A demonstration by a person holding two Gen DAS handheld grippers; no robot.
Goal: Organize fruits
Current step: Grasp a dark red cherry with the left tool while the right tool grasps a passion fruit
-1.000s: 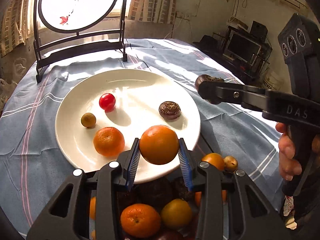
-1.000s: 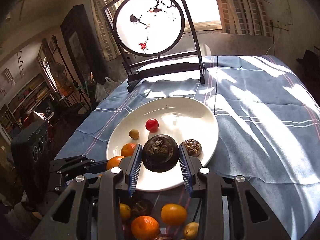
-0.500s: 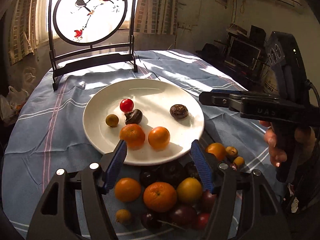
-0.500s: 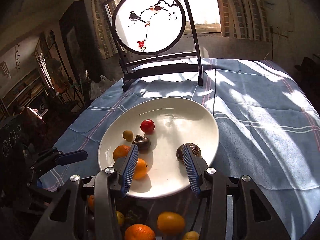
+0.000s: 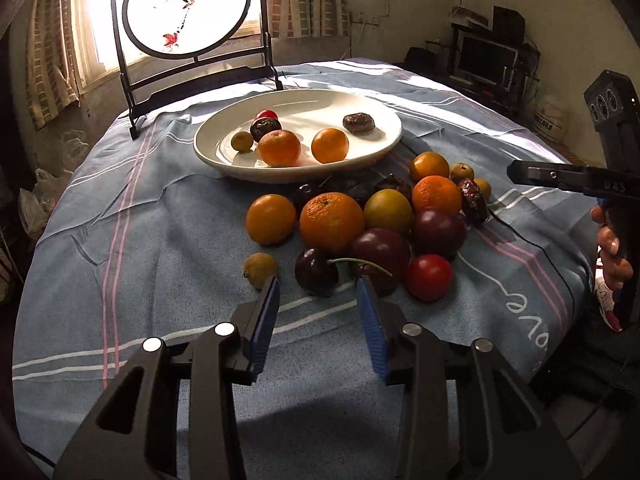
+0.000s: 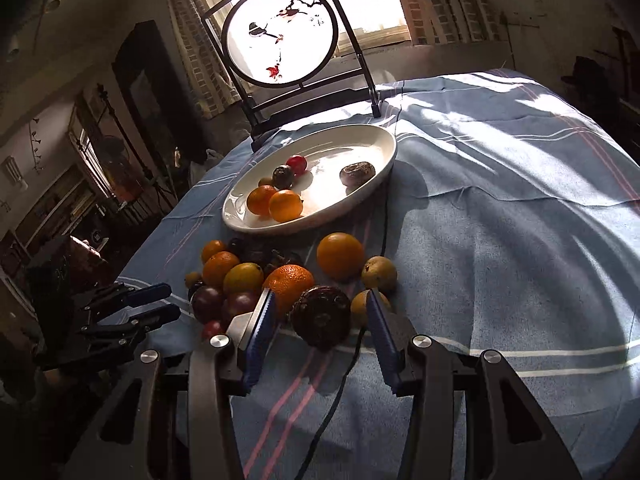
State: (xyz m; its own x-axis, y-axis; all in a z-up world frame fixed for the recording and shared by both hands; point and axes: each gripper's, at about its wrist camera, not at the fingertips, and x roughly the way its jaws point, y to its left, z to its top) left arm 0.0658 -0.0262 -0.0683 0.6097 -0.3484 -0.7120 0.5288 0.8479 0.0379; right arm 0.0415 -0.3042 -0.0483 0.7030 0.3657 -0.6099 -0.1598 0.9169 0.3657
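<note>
A white plate [image 5: 372, 148] holds two oranges [image 5: 330, 145], a small green fruit, a cherry tomato and two dark wrinkled fruits. Nearer me, a pile of loose fruit [image 5: 332, 222] lies on the blue cloth: oranges, plums, a tomato. My left gripper [image 5: 318, 290] is open and empty, its fingers just short of a dark cherry [image 5: 316, 271]. My right gripper [image 6: 320, 304] is open, its fingers on either side of a dark wrinkled fruit [image 6: 321, 316] on the cloth. The plate also shows in the right wrist view [image 6: 360, 196].
A round painted screen on a black stand [image 5: 188, 8] stands behind the plate. A thin black cable [image 6: 340, 384] runs over the cloth under the right gripper. The table drops off at the left edge [image 5: 36, 240]. Striped cloth stretches to the right [image 6: 520, 240].
Both grippers let go of their fruit onto the plate, opened, and pulled back and down to the loose pile. The orange and the dark fruit now lie on the plate.
</note>
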